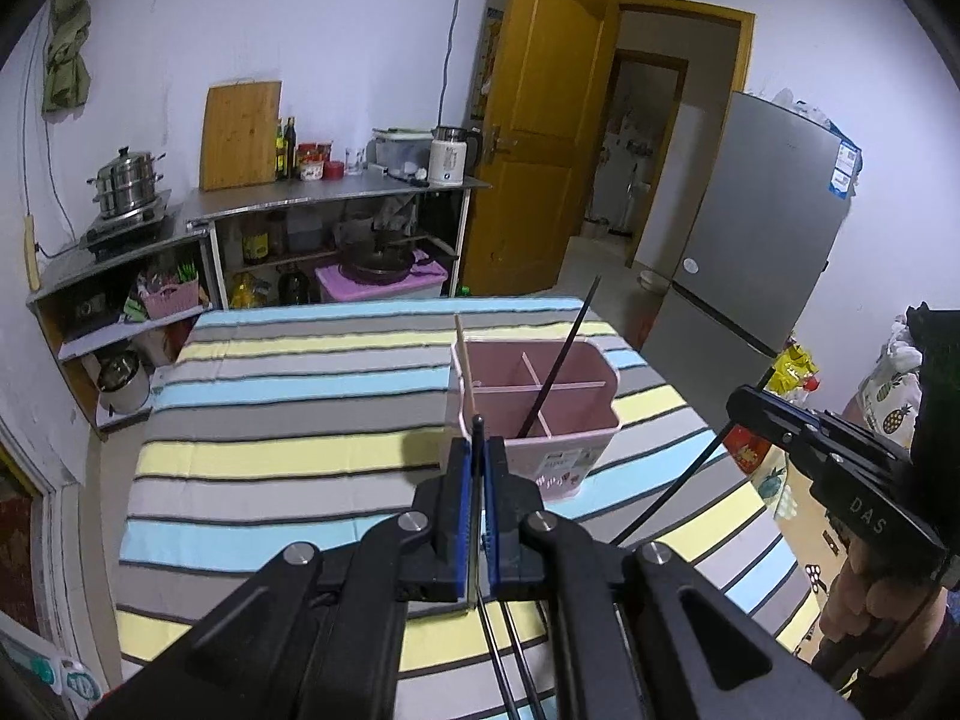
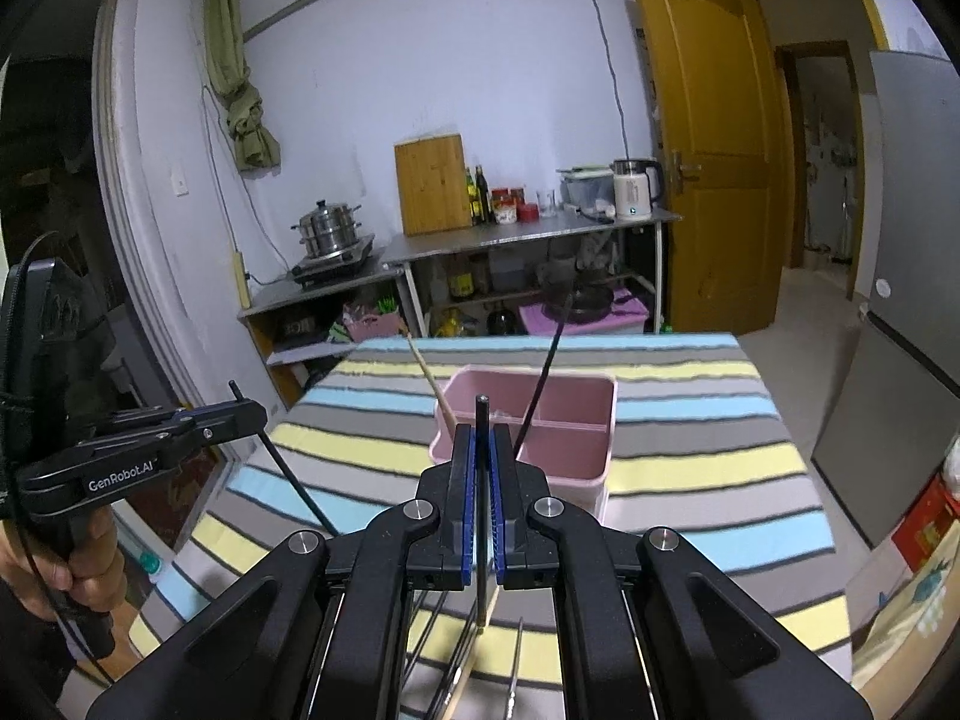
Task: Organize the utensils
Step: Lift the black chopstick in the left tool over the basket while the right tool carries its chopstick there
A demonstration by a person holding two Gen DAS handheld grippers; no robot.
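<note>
The left gripper is clamped on a black chopstick. Just beyond, on the striped cloth, stands the pink divided holder. The right gripper grips another black chopstick.

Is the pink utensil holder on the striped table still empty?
No, the pink utensil holder already has a black chopstick and a light wooden chopstick standing in it.
</note>
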